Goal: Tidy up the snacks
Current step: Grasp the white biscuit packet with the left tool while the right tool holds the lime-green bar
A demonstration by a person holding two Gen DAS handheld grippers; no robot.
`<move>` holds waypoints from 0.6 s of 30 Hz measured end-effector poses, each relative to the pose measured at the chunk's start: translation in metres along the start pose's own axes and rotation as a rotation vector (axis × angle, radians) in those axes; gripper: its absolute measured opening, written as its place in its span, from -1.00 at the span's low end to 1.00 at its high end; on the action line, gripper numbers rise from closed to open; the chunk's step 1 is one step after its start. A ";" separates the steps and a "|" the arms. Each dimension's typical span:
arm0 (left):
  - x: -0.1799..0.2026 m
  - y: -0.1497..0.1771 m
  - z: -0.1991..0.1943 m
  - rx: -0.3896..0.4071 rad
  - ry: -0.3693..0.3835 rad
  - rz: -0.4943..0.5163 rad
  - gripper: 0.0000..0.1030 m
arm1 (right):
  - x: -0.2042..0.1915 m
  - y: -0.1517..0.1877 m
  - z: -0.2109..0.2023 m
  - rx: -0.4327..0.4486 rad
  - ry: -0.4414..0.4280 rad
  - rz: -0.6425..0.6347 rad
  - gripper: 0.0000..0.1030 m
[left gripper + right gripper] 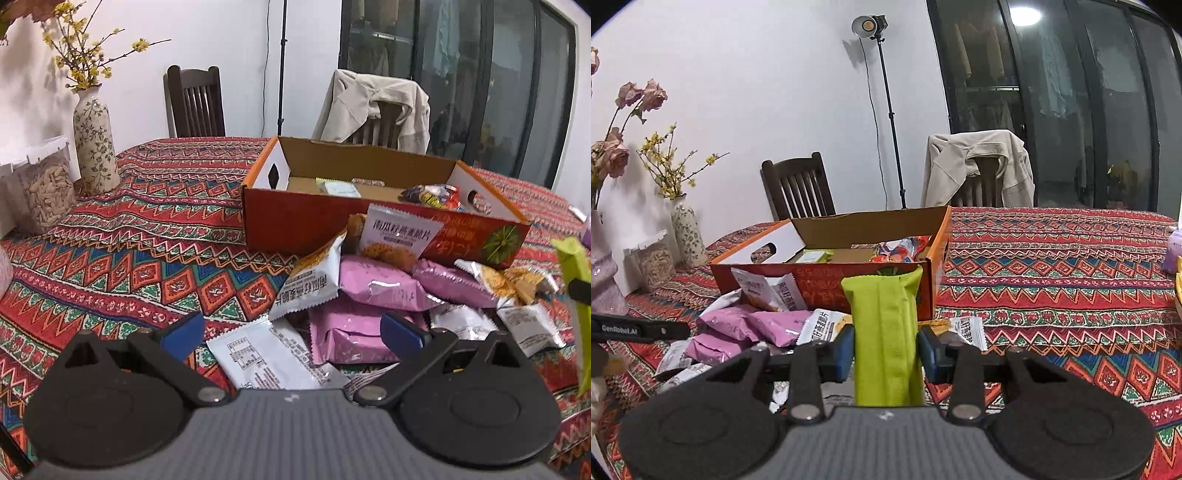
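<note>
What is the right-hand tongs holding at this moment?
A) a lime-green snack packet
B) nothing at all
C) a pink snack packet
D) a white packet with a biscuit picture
A: in the right wrist view the right tongs are closed on a lime-green snack packet, its blue pads pressing both sides, while the pink packets lie on the tablecloth in front of the cardboard box.

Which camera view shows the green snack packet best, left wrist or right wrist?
The right wrist view. There the green snack packet stands upright in the centre, clamped between the right gripper's blue pads, in front of the cardboard box. The left wrist view shows only a strip of it at the right edge, partly cut off.
</note>
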State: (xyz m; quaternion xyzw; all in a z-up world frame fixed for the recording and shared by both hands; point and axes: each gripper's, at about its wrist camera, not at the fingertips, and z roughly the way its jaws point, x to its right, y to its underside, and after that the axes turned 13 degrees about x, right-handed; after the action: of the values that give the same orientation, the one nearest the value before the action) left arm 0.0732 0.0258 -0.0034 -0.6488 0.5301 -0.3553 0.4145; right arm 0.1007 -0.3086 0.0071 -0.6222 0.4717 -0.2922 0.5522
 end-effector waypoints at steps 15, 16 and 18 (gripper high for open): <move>-0.021 0.012 0.012 -0.072 -0.049 -0.038 1.00 | -0.007 0.009 -0.005 -0.005 0.042 0.014 -0.30; -0.022 0.013 0.011 -0.072 -0.055 -0.033 1.00 | -0.007 0.009 -0.005 -0.005 0.042 0.015 -0.30; -0.026 0.017 0.009 -0.081 -0.063 -0.024 1.00 | -0.008 0.009 -0.007 -0.004 0.043 0.016 -0.29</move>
State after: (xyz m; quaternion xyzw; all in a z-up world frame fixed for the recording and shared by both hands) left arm 0.0703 0.0509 -0.0233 -0.6825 0.5228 -0.3178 0.3999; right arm 0.0893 -0.3040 0.0009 -0.6130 0.4892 -0.3002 0.5430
